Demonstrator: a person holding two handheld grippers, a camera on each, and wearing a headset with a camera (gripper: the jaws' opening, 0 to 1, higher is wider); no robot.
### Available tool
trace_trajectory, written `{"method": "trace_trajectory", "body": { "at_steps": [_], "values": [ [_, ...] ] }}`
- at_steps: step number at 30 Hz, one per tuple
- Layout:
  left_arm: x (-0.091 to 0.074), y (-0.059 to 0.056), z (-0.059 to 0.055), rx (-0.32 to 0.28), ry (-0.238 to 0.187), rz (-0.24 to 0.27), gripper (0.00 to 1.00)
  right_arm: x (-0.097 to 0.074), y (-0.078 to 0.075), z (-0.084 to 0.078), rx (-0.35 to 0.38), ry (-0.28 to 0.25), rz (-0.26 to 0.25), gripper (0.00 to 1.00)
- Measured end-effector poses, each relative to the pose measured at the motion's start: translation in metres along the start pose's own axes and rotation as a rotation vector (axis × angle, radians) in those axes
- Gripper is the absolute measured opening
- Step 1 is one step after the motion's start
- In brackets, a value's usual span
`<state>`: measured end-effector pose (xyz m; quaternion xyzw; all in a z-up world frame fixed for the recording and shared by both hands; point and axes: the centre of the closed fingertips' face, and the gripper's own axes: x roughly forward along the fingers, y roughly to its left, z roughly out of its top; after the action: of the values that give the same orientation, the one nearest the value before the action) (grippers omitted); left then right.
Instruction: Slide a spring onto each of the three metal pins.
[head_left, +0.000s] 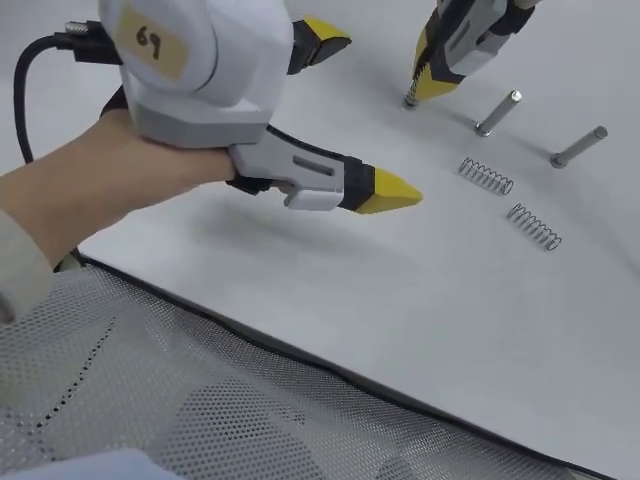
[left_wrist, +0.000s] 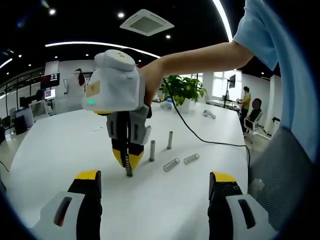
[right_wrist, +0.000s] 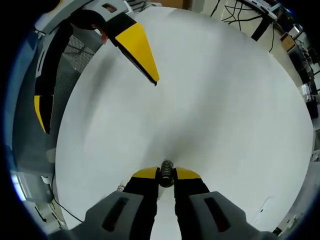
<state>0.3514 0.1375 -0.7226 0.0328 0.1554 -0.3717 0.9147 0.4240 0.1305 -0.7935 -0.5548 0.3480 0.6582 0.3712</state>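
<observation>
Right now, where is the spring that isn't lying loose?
Head view, upper right: the spring is held upright by the right gripper, just left of the nearest bare pin.

White, yellow-tipped left gripper (head_left: 368, 117) and right gripper (head_left: 430, 88); silver pins (head_left: 497, 113) and springs (head_left: 486, 176); grey dotted mesh (head_left: 150, 400)

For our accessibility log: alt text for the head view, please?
The right claw is shut on a spring standing on the white table. Two bare metal pins stand and two loose springs lie nearby; the left claw is open.
</observation>
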Motion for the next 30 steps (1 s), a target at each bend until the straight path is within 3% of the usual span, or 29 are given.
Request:
{"method": "trace_trajectory", "body": {
  "at_steps": [9,16,20,30],
  "values": [
    [-0.0007,0.0005,0.0003,0.000,0.001,0.002,0.86,0.0005,0.0024,0.0002,0.014,-0.018,0.004,0.20],
    [-0.0004,0.0009,0.0007,0.000,0.003,0.004,0.86,-0.0011,-0.0001,0.0006,0.029,-0.056,-0.025,0.41],
    [0.0002,-0.0005,0.0016,-0.002,0.002,0.000,0.86,-0.0007,0.0017,0.0003,0.042,-0.084,-0.034,0.61],
    [0.0009,-0.0028,0.0032,-0.006,0.004,0.004,0.86,-0.0017,0.0040,-0.0043,0.068,-0.128,-0.066,0.80]
  ]
}}
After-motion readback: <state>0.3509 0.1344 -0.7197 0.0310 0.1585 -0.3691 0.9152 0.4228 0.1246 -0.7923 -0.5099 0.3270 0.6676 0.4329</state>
